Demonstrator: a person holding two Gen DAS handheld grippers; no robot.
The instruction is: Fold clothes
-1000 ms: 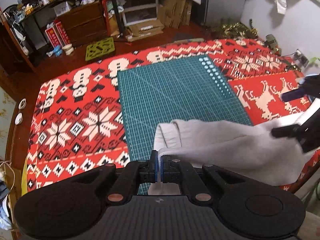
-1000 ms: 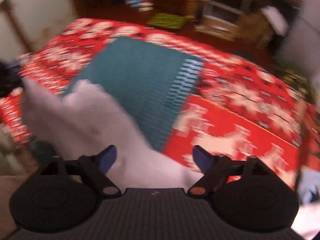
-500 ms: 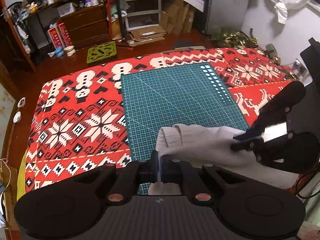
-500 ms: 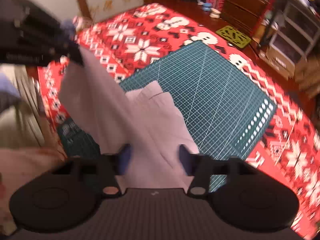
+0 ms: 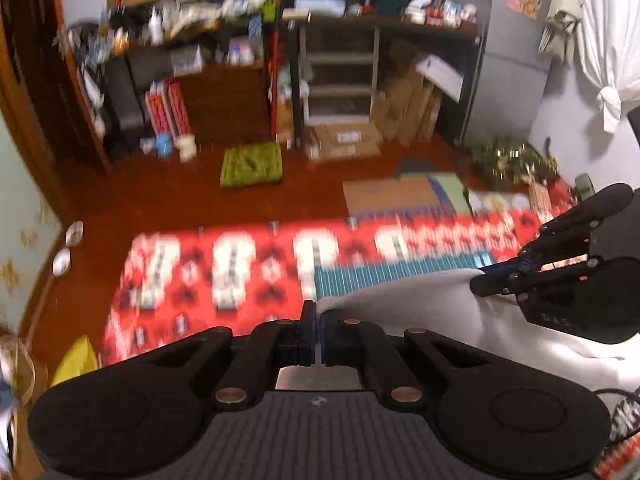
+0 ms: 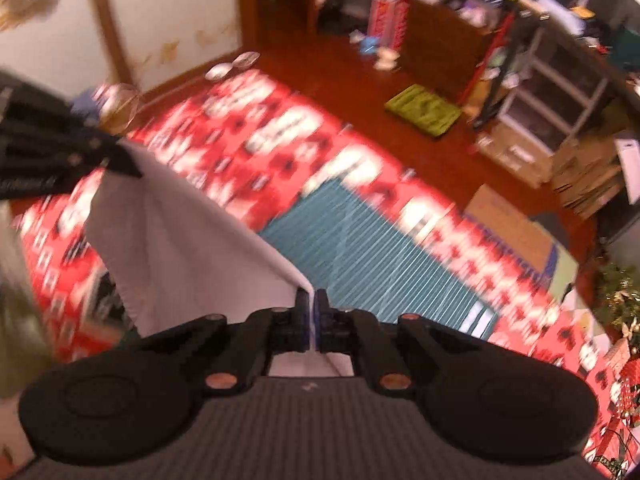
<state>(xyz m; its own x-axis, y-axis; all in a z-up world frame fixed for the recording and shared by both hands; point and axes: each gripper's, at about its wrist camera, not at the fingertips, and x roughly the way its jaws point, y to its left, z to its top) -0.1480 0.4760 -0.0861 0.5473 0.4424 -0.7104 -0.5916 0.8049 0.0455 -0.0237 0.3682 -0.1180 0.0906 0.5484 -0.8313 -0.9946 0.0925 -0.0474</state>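
A white garment hangs stretched between both grippers above the table. My left gripper is shut on one edge of it, low in the left wrist view. My right gripper is shut on another corner of the same white garment, whose cloth runs up and left to the left gripper. In the left wrist view the right gripper pinches the cloth at the right edge. Below lie a green cutting mat and a red patterned tablecloth, both blurred.
Beyond the table is a red-brown floor with a green cushion, cardboard boxes and cluttered shelves. A flat cardboard sheet lies by the table's far edge. A knotted white curtain hangs at the right.
The right gripper went from wide open to shut on the garment. Both grippers rose and lifted the cloth off the mat; the views now tilt up toward the room.
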